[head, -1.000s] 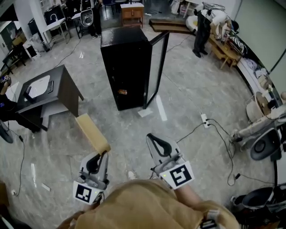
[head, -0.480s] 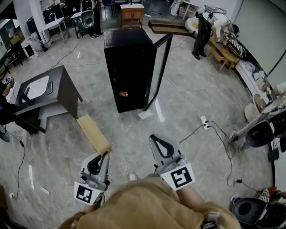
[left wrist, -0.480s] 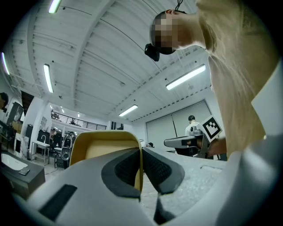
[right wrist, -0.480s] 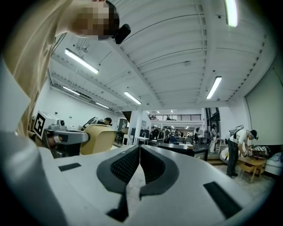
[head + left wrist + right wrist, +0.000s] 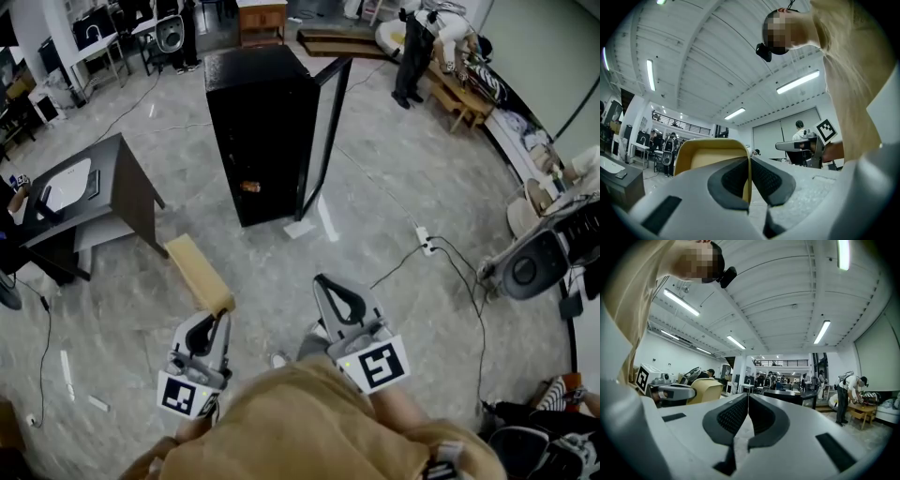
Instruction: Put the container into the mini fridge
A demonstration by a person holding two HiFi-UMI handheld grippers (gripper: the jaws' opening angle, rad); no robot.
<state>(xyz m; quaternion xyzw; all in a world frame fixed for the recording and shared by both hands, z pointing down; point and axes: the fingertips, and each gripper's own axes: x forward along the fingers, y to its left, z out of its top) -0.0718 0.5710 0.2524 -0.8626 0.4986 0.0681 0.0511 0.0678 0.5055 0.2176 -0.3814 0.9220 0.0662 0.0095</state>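
A tan, rectangular container [image 5: 199,274] sticks out forward and left from my left gripper [image 5: 221,319], which is shut on its near rim. In the left gripper view the container's [image 5: 711,156] thin wall sits pinched between the two dark pads, at the left gripper [image 5: 749,165]. My right gripper [image 5: 324,282] is held beside it, shut with nothing in it; its pads meet in the right gripper view [image 5: 747,403]. The black mini fridge [image 5: 255,122] stands on the floor ahead, its glass door [image 5: 322,131] swung open to the right. A small orange item [image 5: 249,187] lies low inside.
A dark desk [image 5: 89,192] stands at the left. A power strip with cables [image 5: 427,247] lies on the floor at the right, near a fan [image 5: 530,267]. White paper [image 5: 300,230] lies by the fridge's foot. A person [image 5: 410,52] stands far back.
The view has shifted slightly and the fridge sits a little more to the left. Both grippers keep their pose, the left still holding the container.
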